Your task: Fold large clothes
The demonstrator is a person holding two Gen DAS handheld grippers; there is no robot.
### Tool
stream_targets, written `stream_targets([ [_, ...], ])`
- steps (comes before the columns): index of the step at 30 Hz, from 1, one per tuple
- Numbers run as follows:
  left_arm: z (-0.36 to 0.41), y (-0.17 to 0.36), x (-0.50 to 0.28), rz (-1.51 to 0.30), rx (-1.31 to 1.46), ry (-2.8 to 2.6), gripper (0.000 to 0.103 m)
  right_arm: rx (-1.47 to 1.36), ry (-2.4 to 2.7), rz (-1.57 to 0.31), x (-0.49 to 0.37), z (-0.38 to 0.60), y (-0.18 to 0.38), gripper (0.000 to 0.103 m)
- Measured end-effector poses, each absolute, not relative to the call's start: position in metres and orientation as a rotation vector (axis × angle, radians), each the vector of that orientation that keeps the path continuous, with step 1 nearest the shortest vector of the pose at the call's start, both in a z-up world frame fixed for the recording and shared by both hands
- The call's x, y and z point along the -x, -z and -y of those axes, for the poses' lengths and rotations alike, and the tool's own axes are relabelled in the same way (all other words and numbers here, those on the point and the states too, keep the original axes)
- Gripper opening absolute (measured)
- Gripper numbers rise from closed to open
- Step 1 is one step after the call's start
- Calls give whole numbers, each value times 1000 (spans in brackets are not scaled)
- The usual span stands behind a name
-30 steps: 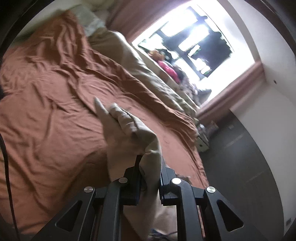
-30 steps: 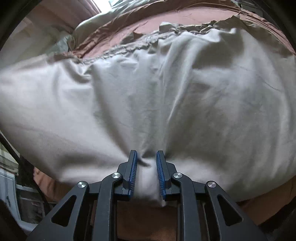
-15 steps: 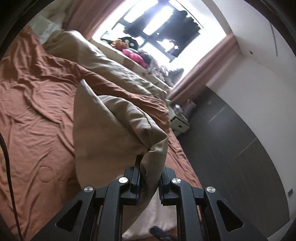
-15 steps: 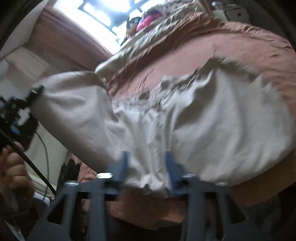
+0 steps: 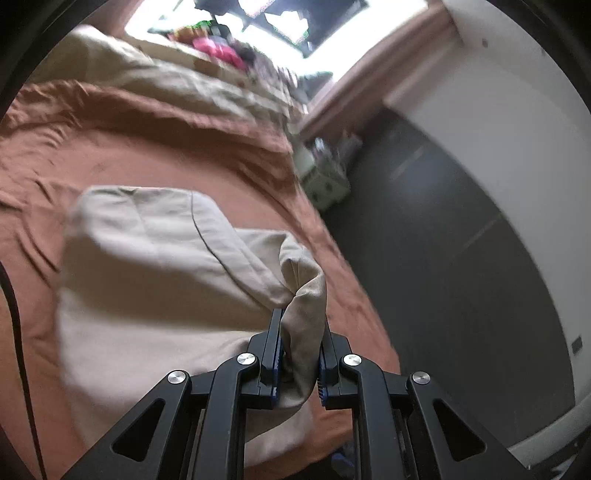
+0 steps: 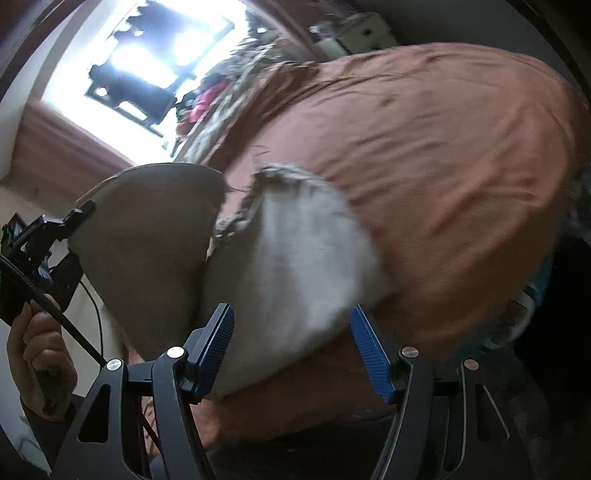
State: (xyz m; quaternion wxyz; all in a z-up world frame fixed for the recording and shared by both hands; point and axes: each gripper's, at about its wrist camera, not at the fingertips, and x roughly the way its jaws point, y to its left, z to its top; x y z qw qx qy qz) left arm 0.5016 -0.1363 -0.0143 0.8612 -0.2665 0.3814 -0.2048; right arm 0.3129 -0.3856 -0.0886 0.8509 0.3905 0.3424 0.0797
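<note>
Mid-fold, my left gripper (image 5: 299, 354) pinches a bunched corner of the beige garment (image 5: 155, 266), carrying it over the rust-brown bedsheet (image 5: 110, 155) ahead; my right gripper (image 6: 291, 347), jaws just opened and parted, lets its hem rest loose between the pads, likely so that edge settles flat.

garment (image 5: 155, 280) on bed (image 5: 110, 155), window (image 5: 258, 22) behind
</note>
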Motion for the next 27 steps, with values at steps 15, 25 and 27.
stream_targets([
  [15,201,72,-496,-1012,366,596,71,-870,-168,-730,-309,411,93,70],
  [25,88,79,-498,-986,366,327,71,-688,-332,-816,-407,377,93,70],
  [27,60,87,-495,-981,371,267,71,-642,-362,-850,-426,371,93,70],
])
